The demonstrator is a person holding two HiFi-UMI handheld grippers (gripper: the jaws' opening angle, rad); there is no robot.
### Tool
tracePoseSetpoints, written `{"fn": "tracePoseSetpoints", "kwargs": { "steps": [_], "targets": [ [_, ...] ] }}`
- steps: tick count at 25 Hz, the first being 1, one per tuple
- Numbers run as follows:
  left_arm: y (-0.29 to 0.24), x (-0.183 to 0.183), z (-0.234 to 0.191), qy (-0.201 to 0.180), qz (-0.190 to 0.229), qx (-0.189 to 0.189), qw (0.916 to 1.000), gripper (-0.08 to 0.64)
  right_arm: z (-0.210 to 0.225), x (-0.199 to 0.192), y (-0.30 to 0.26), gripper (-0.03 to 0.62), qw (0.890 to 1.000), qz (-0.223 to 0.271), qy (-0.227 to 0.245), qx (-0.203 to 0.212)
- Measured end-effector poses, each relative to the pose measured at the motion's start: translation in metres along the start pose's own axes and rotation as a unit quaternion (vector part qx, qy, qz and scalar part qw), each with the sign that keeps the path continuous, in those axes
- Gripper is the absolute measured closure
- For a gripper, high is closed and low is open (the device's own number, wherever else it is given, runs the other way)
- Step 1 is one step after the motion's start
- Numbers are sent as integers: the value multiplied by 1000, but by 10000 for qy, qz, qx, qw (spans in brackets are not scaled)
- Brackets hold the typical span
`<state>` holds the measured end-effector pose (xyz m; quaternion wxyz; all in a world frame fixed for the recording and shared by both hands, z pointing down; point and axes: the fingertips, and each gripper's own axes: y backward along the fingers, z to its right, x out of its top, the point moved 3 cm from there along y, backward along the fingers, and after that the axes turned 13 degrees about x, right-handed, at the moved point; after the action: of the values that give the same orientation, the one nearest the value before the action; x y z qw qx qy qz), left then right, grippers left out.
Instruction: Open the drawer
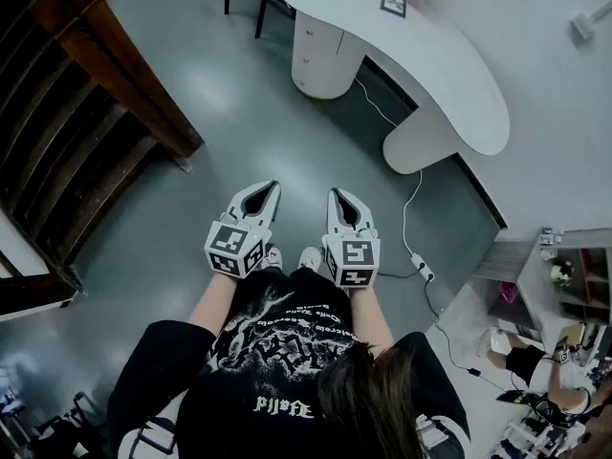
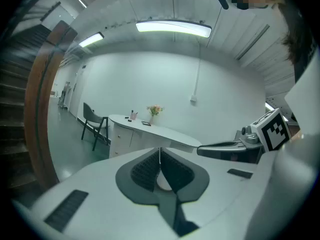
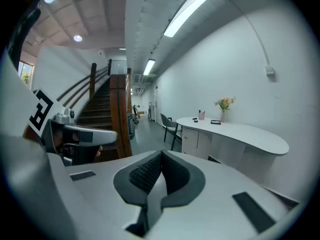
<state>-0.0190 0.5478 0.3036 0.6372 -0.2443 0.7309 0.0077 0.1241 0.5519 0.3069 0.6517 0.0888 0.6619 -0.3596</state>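
Plainly well ahead, under the left end of the bench (image 1: 449,75), stands the drawer unit (image 1: 320,60), seemingly nearer the right hand-held gripper (image 1: 339,197) than the left hand-held gripper (image 1: 266,191), both closed and empty.

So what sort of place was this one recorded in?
Probably an office lobby or reception area: a long curved white desk with flowers on it, a wooden staircase beside it, and an open grey floor.

Curved white desk (image 1: 449,75) | on it: pink flowers in vase (image 3: 225,103), pink cup (image 3: 201,115), black square frame (image 1: 393,4) | dark chair (image 2: 93,124) at its far end | brown wooden staircase (image 1: 86,113) across grey floor (image 1: 239,113) | white cable (image 1: 409,213) trailing beside it
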Motion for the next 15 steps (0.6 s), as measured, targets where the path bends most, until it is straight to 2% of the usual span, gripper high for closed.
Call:
{"fn": "tracePoseSetpoints", "kwargs": {
  "steps": [7,10,15],
  "targets": [
    [-4,4,21,-2,133,53,9999,532,14,2,12,568,9999,132,5,-56],
    [-8,3,27,29,212,234,9995,532,21,2,14,568,9997,204,137,49],
    [-19,1,37,30,358,628,9974,532,48,-1,21,568,9991,402,-32,116]
  ]
}}
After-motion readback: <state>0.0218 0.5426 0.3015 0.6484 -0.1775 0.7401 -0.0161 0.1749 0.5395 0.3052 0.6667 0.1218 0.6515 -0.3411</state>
